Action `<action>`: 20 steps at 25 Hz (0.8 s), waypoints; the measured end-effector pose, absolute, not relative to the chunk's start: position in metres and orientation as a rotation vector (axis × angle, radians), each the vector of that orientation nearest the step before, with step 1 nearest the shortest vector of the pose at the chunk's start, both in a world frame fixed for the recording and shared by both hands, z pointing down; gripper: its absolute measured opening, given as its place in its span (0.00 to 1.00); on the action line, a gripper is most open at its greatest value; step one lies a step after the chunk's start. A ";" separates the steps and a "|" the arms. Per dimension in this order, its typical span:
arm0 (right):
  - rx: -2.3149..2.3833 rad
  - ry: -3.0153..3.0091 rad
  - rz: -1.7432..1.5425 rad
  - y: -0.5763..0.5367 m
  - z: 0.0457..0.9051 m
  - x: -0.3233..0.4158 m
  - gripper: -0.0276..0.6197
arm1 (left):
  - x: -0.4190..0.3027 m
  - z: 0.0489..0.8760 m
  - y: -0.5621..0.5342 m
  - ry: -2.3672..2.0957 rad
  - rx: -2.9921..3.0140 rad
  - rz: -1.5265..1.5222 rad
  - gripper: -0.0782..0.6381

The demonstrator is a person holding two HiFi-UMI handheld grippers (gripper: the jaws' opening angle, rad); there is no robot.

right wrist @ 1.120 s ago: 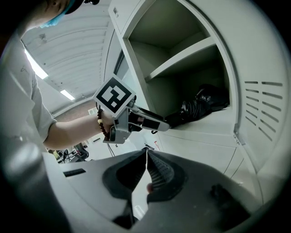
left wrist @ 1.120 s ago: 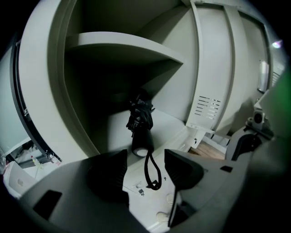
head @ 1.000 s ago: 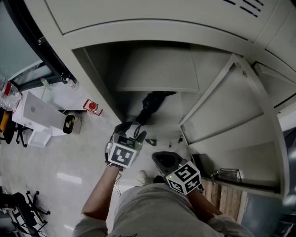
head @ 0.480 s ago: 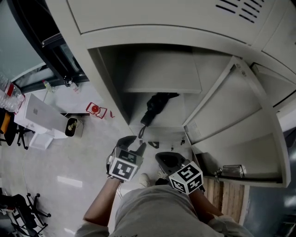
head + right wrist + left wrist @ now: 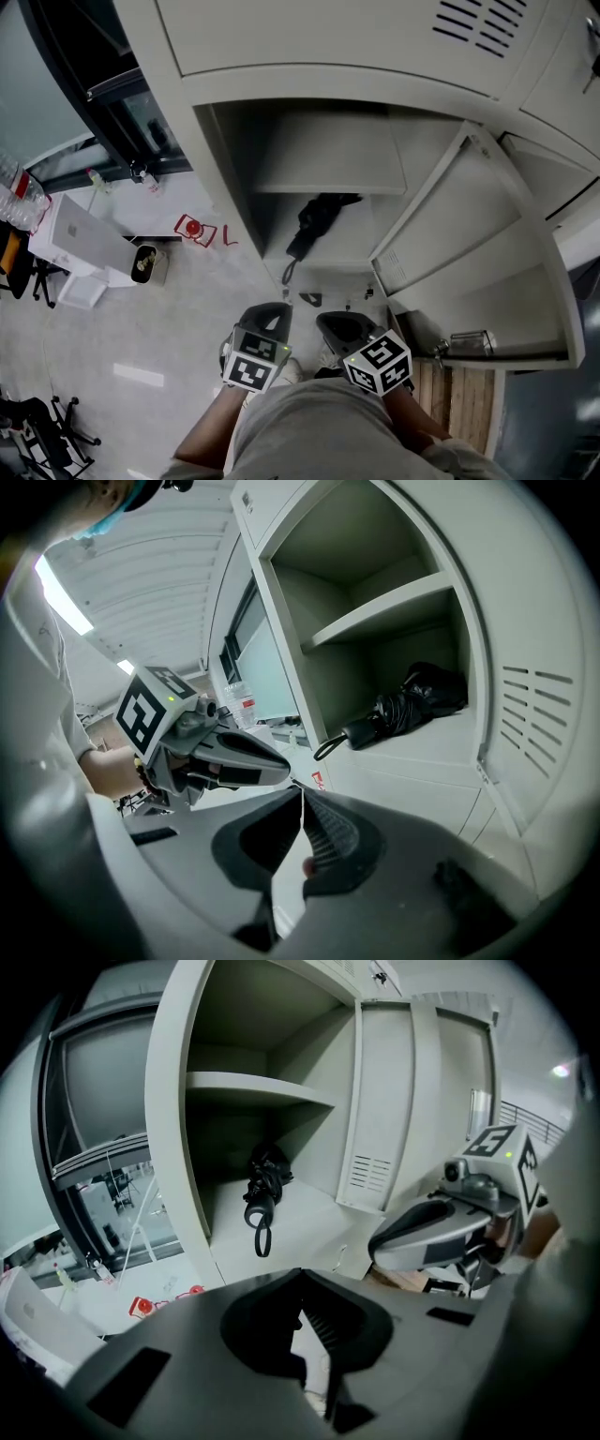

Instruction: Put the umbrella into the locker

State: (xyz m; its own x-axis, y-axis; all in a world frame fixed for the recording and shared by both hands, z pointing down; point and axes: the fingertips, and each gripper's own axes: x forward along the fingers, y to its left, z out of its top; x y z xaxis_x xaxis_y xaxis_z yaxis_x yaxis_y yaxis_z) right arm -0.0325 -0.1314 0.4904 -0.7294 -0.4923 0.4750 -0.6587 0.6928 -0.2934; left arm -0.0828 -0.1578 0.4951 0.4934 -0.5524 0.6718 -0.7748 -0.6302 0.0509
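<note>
Where the umbrella lies: the folded black umbrella [image 5: 317, 217] rests on the bottom of the open locker [image 5: 221, 178], under the shelf [image 5: 328, 173], with its handle end and strap loop toward the opening.
Left gripper: the left gripper [image 5: 271, 311] has its jaws pressed together with nothing between them; it hangs over the floor [image 5: 141, 319] in front of the locker.
Right gripper: the right gripper [image 5: 334, 325] is just beside the left one, its jaws likewise closed on nothing.
Umbrella to tools: it lies beyond both tips, inside the compartment, well apart from them and touching neither.
Door: the door [image 5: 469, 244] stands swung open at the right.
</note>
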 end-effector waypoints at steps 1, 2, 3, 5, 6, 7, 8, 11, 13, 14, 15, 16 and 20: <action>0.899 -2.544 0.639 -0.132 0.490 -0.032 0.09 | -0.082 0.494 -0.155 -1.107 2.392 0.878 0.13; 0.899 -2.543 0.639 -0.132 0.490 -0.032 0.09 | -0.082 0.493 -0.152 -1.108 2.390 0.867 0.13; 0.899 -2.543 0.641 -0.132 0.490 -0.031 0.09 | -0.083 0.492 -0.148 -1.111 2.386 0.862 0.13; 0.904 -2.542 0.647 -0.133 0.490 -0.029 0.09 | -0.085 0.493 -0.143 -1.127 2.368 0.860 0.13; 0.906 -2.541 0.647 -0.134 0.490 -0.028 0.09 | -0.087 0.494 -0.141 -1.135 2.353 0.855 0.13; 0.908 -2.540 0.644 -0.134 0.490 -0.027 0.09 | -0.089 0.495 -0.140 -1.143 2.336 0.845 0.13; 0.909 -2.539 0.640 -0.135 0.489 -0.027 0.09 | -0.090 0.495 -0.140 -1.152 2.321 0.832 0.13; 0.903 -2.538 0.630 -0.135 0.488 -0.026 0.09 | -0.095 0.495 -0.141 -1.181 2.291 0.814 0.13; 0.897 -2.538 0.627 -0.135 0.489 -0.026 0.09 | -0.097 0.493 -0.143 -1.204 2.280 0.803 0.13; 0.893 -2.538 0.626 -0.135 0.489 -0.027 0.09 | -0.098 0.491 -0.144 -1.215 2.278 0.791 0.13; 0.891 -2.539 0.625 -0.135 0.488 -0.027 0.09 | -0.098 0.490 -0.144 -1.220 2.278 0.780 0.13; 0.889 -2.540 0.624 -0.135 0.488 -0.027 0.09 | -0.097 0.489 -0.145 -1.218 2.280 0.770 0.13; 0.887 -2.527 0.595 -0.136 0.489 -0.028 0.09 | -0.092 0.488 -0.143 -1.192 2.300 0.761 0.13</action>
